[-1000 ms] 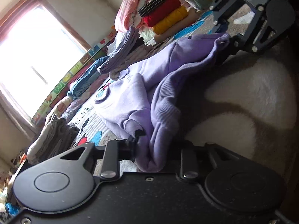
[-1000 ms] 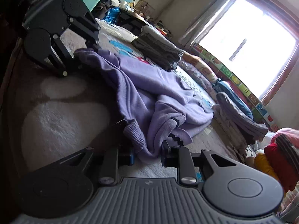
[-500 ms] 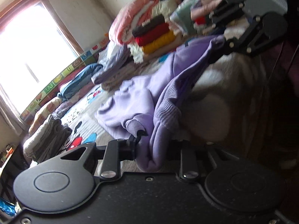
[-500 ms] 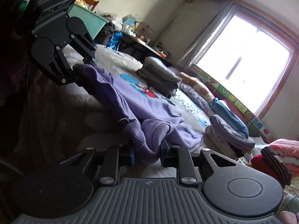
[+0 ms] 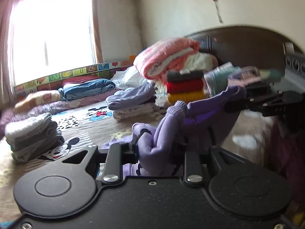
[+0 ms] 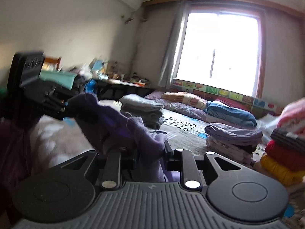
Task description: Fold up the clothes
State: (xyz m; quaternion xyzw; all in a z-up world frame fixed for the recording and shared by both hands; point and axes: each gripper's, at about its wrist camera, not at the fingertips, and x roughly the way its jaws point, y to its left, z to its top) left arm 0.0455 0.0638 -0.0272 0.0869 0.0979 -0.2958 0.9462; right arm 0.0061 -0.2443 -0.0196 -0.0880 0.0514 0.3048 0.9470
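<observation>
Left wrist view: with each gripper, left gripper [image 5: 155, 148] and right gripper [image 6: 150, 152], clamped on the purple sweater [image 5: 167, 126], lift both evenly so the span between stays taut.

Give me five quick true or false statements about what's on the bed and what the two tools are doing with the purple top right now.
1. The left tool is shut on the purple top. True.
2. The right tool is open with nothing in it. False: it grips the same purple top.
3. The stack beside the pink blanket runs grey, red, yellow from top to bottom. True.
4. The purple top lies flat on the bed. False: it is strung between the two tools.
5. The curtains are drawn across the window. False: it shines bright and uncovered.
</observation>
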